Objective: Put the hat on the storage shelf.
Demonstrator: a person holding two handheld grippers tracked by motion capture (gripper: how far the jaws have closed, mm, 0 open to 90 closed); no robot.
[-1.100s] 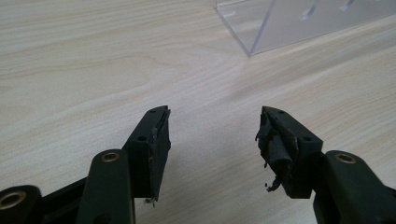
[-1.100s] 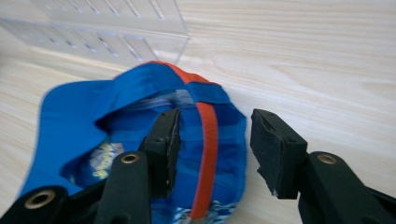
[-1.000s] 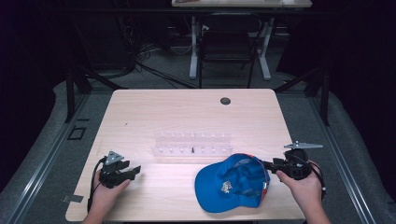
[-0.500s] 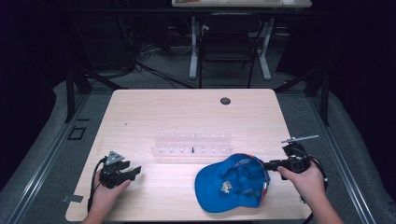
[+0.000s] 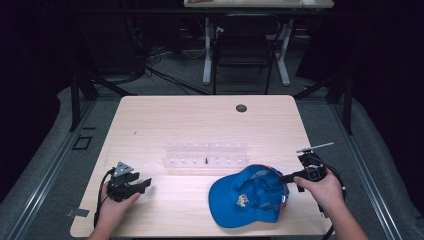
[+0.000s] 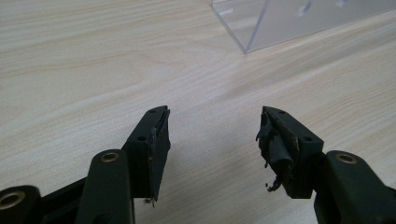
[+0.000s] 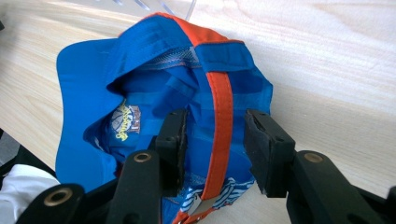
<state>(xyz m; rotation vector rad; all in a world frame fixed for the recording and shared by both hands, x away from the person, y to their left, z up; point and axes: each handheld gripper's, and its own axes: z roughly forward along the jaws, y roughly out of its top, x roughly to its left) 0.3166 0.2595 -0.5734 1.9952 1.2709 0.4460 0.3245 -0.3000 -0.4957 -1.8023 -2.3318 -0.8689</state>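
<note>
1. Blue cap (image 7: 140, 93): a round yellow-and-white emblem (image 7: 125, 122) with curved yellow lettering sits on the inner front panel in the right gripper view; the letters are too small and creased to read.
2. Same emblem (image 5: 243, 197) in the high view: a pale patch, illegible.
3. No other text, number or sign can be read.

The pale wooden table (image 5: 165, 120) carries a clear plastic rack (image 5: 206, 154) near its middle — two long tiers with a small dark piece (image 5: 205, 160) on the front one. A round dark grommet (image 5: 241, 108) sits toward the far edge. Beyond stand a chair (image 5: 243, 55) and white desk legs (image 5: 285, 47) (cables trail across the floor).
</note>
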